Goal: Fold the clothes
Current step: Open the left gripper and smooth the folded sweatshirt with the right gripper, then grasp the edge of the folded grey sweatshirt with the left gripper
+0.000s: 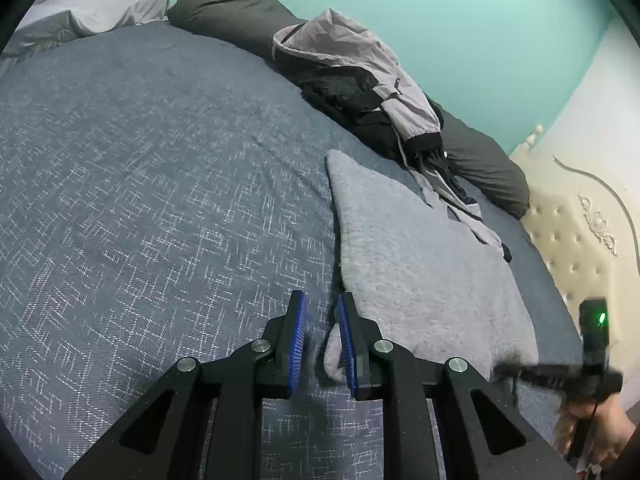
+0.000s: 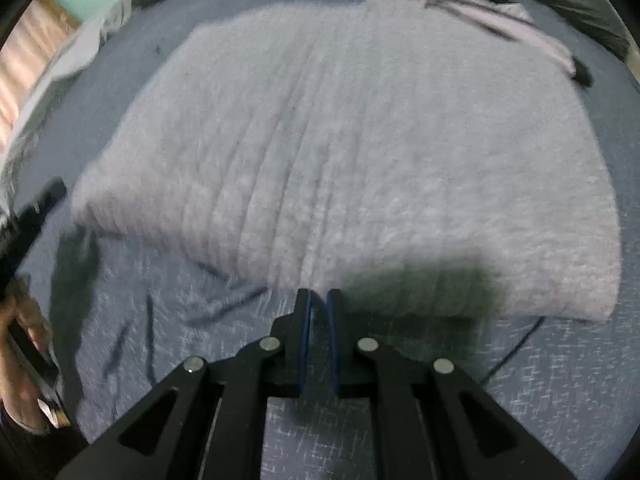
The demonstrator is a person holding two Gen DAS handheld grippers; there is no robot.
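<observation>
A grey fuzzy sweater (image 1: 420,264) (image 2: 352,140) lies folded flat on the blue patterned bed cover (image 1: 160,200). My left gripper (image 1: 322,300) hovers at the sweater's near left corner. Its blue pads (image 1: 298,340) stand a little apart, and the corner of the cloth lies under the gap, against the right pad. My right gripper (image 2: 318,296) is just off the sweater's near edge, its fingers narrowly apart with only bed cover showing between them. The view there is motion-blurred. Each gripper shows in the other's view as a black tool (image 1: 596,344) (image 2: 36,208) held by a hand (image 1: 592,432).
A grey-and-black jacket (image 1: 360,76) is heaped over dark clothes at the back, against a long dark bolster (image 1: 240,16). Grey pillows (image 1: 92,12) lie at the far left. A cream tufted headboard (image 1: 576,240) bounds the right side. A teal wall stands behind.
</observation>
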